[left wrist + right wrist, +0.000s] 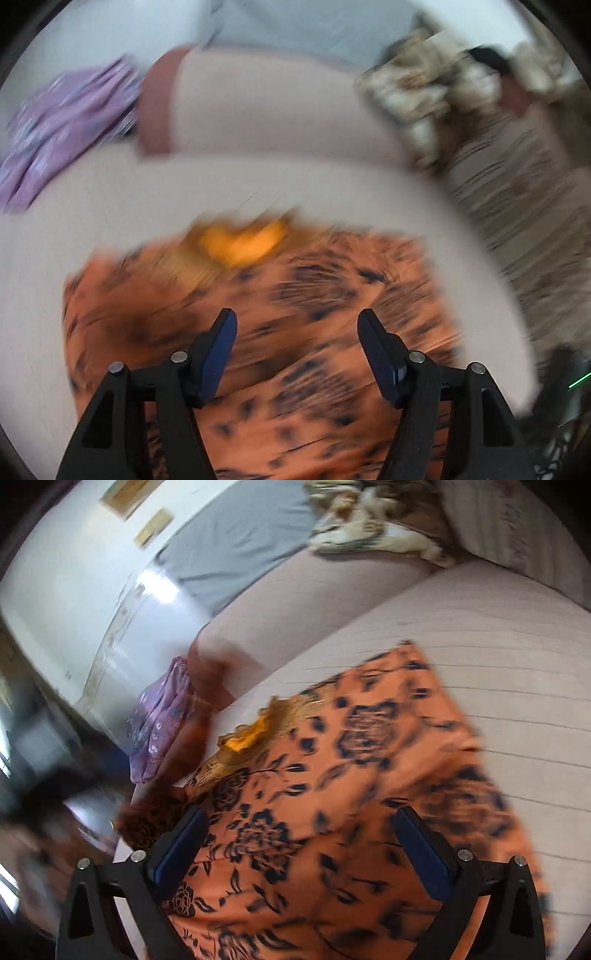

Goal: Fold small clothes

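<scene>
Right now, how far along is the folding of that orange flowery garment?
Barely begun. Done: the orange floral garment lies spread on the pale sofa seat. In hand: nothing; the left claw and the right claw hang open above it. Left: every fold, plus the purple garment heaped at the sofa's end.

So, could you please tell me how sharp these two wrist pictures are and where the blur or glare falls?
Left wrist view: heavy motion smear over the orange floral garment and purple cloth; only the left gripper is crisp. Right wrist view: the print is readable mid-frame, the left edge is streaked, and a bright glare patch lies on the white surface; the right gripper is sharp.
</scene>
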Tool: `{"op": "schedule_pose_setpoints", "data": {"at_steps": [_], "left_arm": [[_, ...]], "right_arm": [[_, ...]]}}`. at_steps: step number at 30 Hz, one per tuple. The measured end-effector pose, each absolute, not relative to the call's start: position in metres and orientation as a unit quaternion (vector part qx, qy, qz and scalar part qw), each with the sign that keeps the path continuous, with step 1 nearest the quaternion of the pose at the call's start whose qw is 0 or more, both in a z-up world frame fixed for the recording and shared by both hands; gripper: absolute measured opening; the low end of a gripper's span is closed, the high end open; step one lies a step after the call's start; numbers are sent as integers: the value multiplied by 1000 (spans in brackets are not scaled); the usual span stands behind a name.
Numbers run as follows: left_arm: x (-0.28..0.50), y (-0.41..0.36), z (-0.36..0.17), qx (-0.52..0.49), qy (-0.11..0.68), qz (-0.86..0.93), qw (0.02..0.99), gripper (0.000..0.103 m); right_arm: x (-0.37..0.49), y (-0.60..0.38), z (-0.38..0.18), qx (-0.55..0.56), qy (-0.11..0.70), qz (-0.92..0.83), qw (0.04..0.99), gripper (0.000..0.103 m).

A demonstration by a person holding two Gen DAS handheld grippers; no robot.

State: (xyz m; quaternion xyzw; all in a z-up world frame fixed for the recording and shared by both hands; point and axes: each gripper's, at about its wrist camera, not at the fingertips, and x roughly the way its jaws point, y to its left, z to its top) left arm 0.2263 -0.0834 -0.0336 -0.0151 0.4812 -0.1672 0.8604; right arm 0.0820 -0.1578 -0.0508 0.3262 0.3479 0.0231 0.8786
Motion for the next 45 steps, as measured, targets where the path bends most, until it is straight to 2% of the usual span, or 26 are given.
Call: {"op": "schedule_pose_setpoints", "data": {"at_steps": [5,12,15,17,21,22,23,24,25,28,31,33,35,37,39,40,41,43,45], "left_arm": [[198,9,-48,-60,459,-95,881,68],[176,85,-65,-81,441,-7,894,69],[173,96,-79,-94,443,-4,891,69],[172,100,-88,-97,446,1,890,70],[175,107,-108,-112,460,6,881,70],[174,108,-109,-113,456,4,883,70],[171,107,-109,-111,449,2,886,70],[171,106,-109,-109,449,0,887,70],[172,106,-110,-109,451,-1,886,70],[172,112,-104,-120,451,-1,884,70],[171,121,-89,-133,430,7,893,70],[171,120,-83,-134,418,12,898,76],[180,108,-82,-123,423,12,898,77],[189,95,-85,-98,437,5,894,77],[198,75,-98,-40,462,7,886,77],[205,70,-109,-14,486,19,874,78],[209,67,-119,1,497,26,867,81],[206,67,-114,4,483,33,875,83],[205,67,-114,2,487,34,873,84]], "right_arm": [[77,-201,-43,369,352,21,860,102],[165,-186,-45,394,415,59,818,102],[198,-170,-67,398,459,42,793,96],[211,-161,-82,406,484,24,775,80],[220,-152,-95,421,483,-22,767,68],[225,-148,-93,405,487,-26,773,51],[230,-145,-94,387,494,-30,778,18],[234,-145,-96,377,502,-38,778,9],[238,-146,-95,369,503,-42,780,6],[236,-141,-70,337,478,-44,810,6],[210,-140,-21,271,413,-56,867,6],[188,-149,-13,237,397,-83,882,6],[187,-159,-42,223,444,-99,862,13],[185,-169,-79,235,493,-87,833,16],[169,-179,-84,247,477,-101,837,21],[164,-181,-83,254,471,-105,838,29],[157,-187,-79,263,461,-113,840,32],[150,-189,-65,261,440,-122,851,33],[149,-186,-41,256,406,-119,869,40]]}}
